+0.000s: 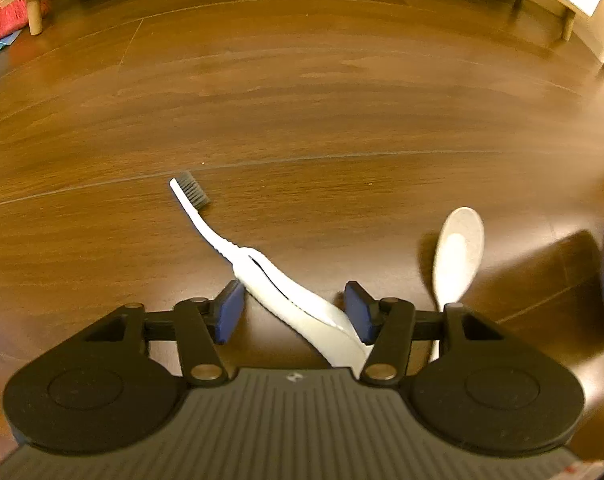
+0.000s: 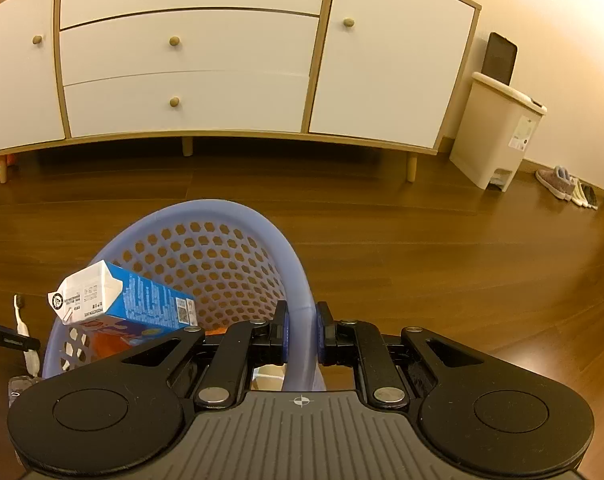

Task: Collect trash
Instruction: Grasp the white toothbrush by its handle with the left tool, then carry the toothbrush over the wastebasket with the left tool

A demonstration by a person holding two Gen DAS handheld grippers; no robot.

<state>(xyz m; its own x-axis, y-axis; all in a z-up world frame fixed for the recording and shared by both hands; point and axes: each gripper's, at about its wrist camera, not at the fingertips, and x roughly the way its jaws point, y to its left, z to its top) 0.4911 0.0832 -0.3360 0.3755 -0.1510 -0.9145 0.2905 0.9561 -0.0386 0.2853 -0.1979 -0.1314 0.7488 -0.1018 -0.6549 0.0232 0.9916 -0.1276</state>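
A white toothbrush (image 1: pixel 262 268) with dark bristles lies on the brown wooden floor, its handle running back between the blue pads of my left gripper (image 1: pixel 296 312), which stands open around it. A pale spoon (image 1: pixel 457 256) lies just right of that gripper. My right gripper (image 2: pixel 300 334) is shut on the rim of a lilac perforated basket (image 2: pixel 238 220). A blue and white carton (image 2: pixel 122 300) leans out of the basket at its left, over orange packaging. The toothbrush (image 2: pixel 20 320) shows small at the far left of the right wrist view.
A white sideboard (image 2: pixel 190 56) on wooden legs lines the far wall. A beige pedal bin (image 2: pixel 497 132) stands to its right, with shoes (image 2: pixel 569 186) beyond. Something red and fuzzy (image 1: pixel 6 16) sits under the sideboard's left end. Bare floor (image 1: pixel 302 100) stretches ahead.
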